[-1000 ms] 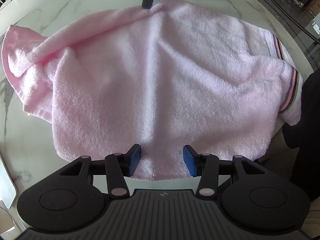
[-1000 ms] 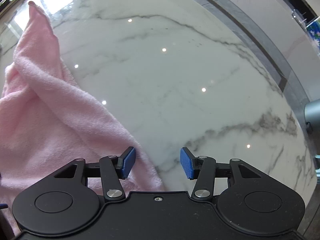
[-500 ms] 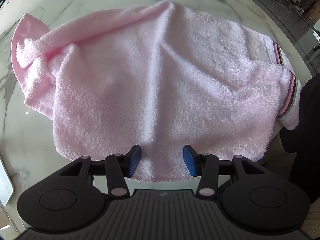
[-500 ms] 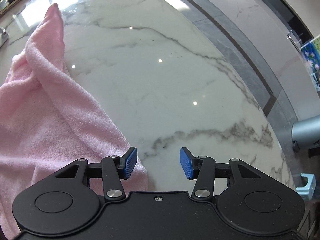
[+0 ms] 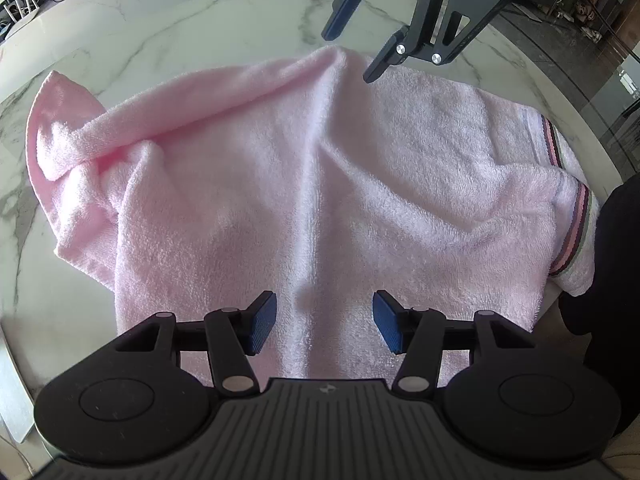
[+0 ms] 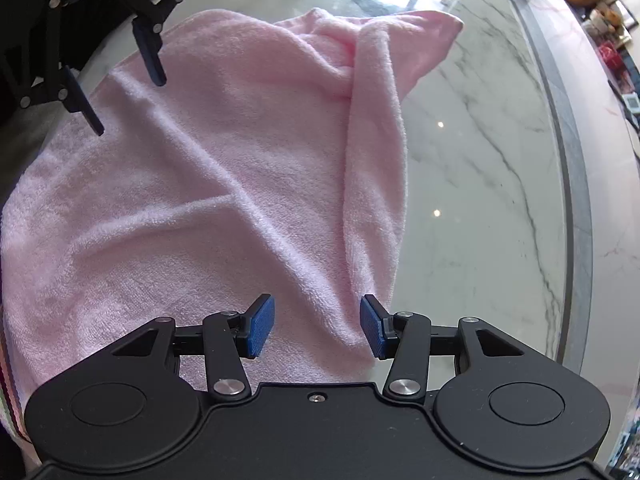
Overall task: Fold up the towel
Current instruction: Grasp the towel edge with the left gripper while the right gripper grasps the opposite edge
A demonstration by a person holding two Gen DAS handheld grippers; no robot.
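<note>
White marble with grey veins makes up the bench, its round edge curving away at the right in the right wrist view, with glints of light on the polished top. A pink towel lies rumpled on it, spread wide but not flat. Soft ridges run across the middle of the cloth. One far corner is rolled over on itself into a thick fold; in the right wrist view that same fold runs as a long doubled strip along the towel's bench-side edge. A striped band in dark, pink and pale lines marks the towel's end at the right of the left wrist view, where the cloth droops over the bench edge next to something dark.

Left tongs hover over the near hem of the towel, jaws apart, nothing between the blue pads. Right tongs stand opposite, over the other long edge, jaws apart too, with cloth lying below the gap but not pinched. From the left wrist view the right tongs show at the towel's far edge, one finger tip just above the pink cloth.
</note>
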